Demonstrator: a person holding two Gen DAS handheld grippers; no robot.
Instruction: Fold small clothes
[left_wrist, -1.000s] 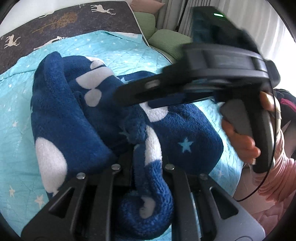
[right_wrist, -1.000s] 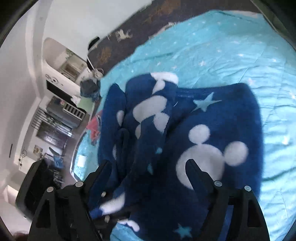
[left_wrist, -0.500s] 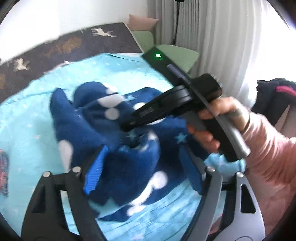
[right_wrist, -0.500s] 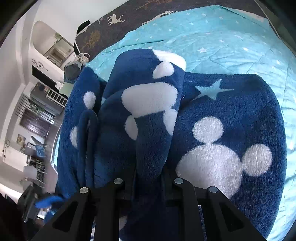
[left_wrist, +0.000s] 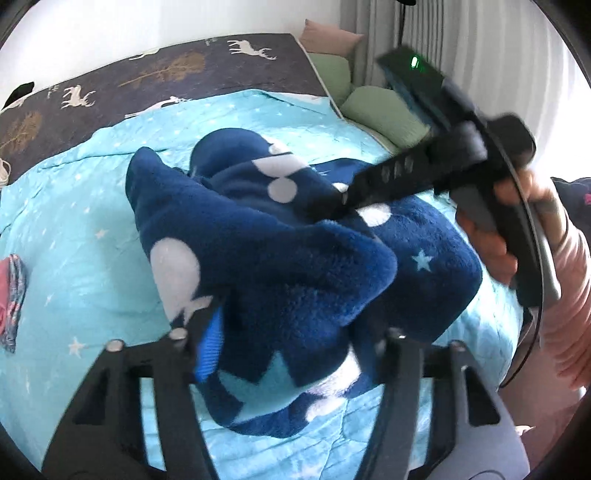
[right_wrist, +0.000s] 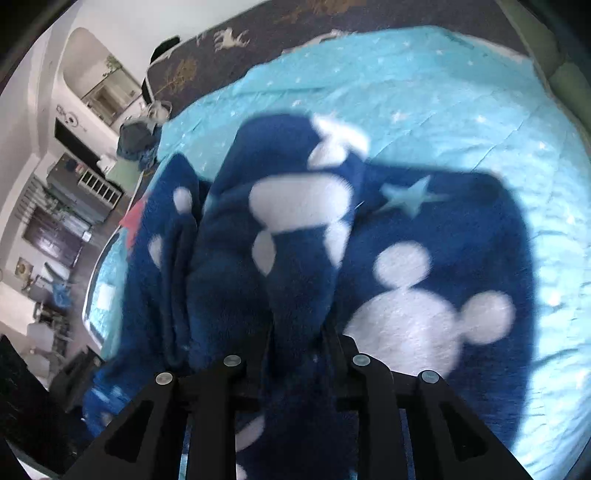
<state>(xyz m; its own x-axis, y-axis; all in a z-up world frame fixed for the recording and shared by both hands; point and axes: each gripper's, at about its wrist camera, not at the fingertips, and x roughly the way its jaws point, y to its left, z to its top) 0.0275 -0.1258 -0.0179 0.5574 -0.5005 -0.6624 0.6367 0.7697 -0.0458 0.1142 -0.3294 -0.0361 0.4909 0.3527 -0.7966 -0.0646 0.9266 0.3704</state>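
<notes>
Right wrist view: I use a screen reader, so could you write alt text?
The right gripper pinches a raised fold of a navy fleece garment with white mouse heads and pale stars, lying crumpled on a turquoise star-print quilt.

A navy fleece garment (left_wrist: 280, 236) with white mouse-head shapes and pale blue stars lies bunched on a turquoise star-print bedspread (left_wrist: 74, 229). The left claw (left_wrist: 291, 332) stands with its jaws spread wide, a thick fold of the fleece lying between them; a blue pad shows on the inner face of one finger (left_wrist: 210, 343). The right claw (left_wrist: 332, 201), held by a hand (left_wrist: 495, 236) in a pink sleeve, reaches in from the right, its tip buried in the fleece. A dark deer-print cover (left_wrist: 147, 77) and green pillows (left_wrist: 384, 114) lie beyond. A pink patterned cloth (left_wrist: 13, 295) sits at the left edge.
</notes>
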